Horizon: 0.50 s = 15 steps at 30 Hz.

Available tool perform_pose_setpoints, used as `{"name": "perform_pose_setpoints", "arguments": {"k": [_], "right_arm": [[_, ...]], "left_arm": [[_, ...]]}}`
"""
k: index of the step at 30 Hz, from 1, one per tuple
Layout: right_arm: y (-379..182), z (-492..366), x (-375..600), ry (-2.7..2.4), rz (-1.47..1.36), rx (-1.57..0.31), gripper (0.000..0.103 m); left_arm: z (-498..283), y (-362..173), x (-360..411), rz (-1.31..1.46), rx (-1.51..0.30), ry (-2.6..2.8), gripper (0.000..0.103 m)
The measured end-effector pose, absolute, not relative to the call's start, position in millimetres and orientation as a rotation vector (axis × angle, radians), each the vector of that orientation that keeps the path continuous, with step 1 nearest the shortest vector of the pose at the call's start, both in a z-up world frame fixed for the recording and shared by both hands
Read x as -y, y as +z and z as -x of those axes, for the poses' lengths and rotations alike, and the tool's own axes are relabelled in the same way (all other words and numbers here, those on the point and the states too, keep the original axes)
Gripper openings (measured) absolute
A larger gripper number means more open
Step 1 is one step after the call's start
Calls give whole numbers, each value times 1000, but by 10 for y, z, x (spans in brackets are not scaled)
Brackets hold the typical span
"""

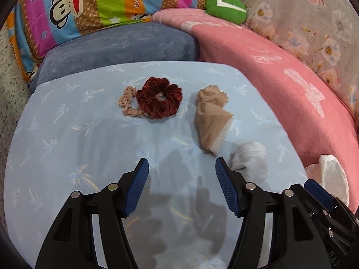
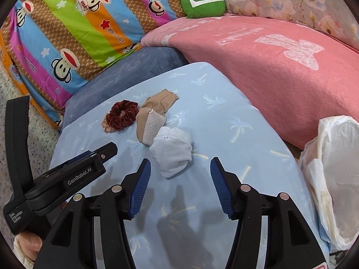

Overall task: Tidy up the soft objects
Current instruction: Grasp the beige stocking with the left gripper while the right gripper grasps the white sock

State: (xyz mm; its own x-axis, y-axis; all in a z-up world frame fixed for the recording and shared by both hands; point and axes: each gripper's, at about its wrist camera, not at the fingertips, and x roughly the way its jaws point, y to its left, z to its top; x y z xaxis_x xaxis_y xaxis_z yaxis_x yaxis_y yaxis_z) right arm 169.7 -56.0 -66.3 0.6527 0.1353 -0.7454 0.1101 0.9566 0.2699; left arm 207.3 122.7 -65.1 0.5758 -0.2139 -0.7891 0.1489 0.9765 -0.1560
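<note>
Several soft items lie on a light blue palm-print pillow [image 1: 89, 134]. They are a dark red velvet scrunchie [image 1: 159, 99], a thin beige dotted scrunchie [image 1: 126, 103] touching its left side, a beige sock [image 1: 211, 121] and a bunched white sock [image 1: 249, 161]. My left gripper [image 1: 182, 168] hangs open over bare pillow, with the white sock just beyond its right fingertip. In the right wrist view my right gripper [image 2: 180, 168] is open with nothing between its fingers, and the white sock [image 2: 172, 152] lies just ahead of the gap. Farther back are the beige sock [image 2: 152, 116] and the red scrunchie [image 2: 122, 114].
A pink blanket [image 1: 280, 78] borders the pillow on the right and a blue-grey cushion [image 1: 134, 42] lies behind it. Farther back are a striped monkey-print pillow [image 1: 89, 2], a green plush [image 1: 226, 6] and floral cloth [image 1: 303, 22]. A white plastic bag [image 2: 332, 168] sits at the right.
</note>
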Motion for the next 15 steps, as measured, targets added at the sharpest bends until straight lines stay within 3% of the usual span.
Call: {"name": "perform_pose_setpoints", "arguments": {"k": [15], "right_arm": [[-948, -2089, 454, 13, -299, -914, 60]], "left_arm": [[-2412, -737, -1228, 125, -974, -235, 60]]}}
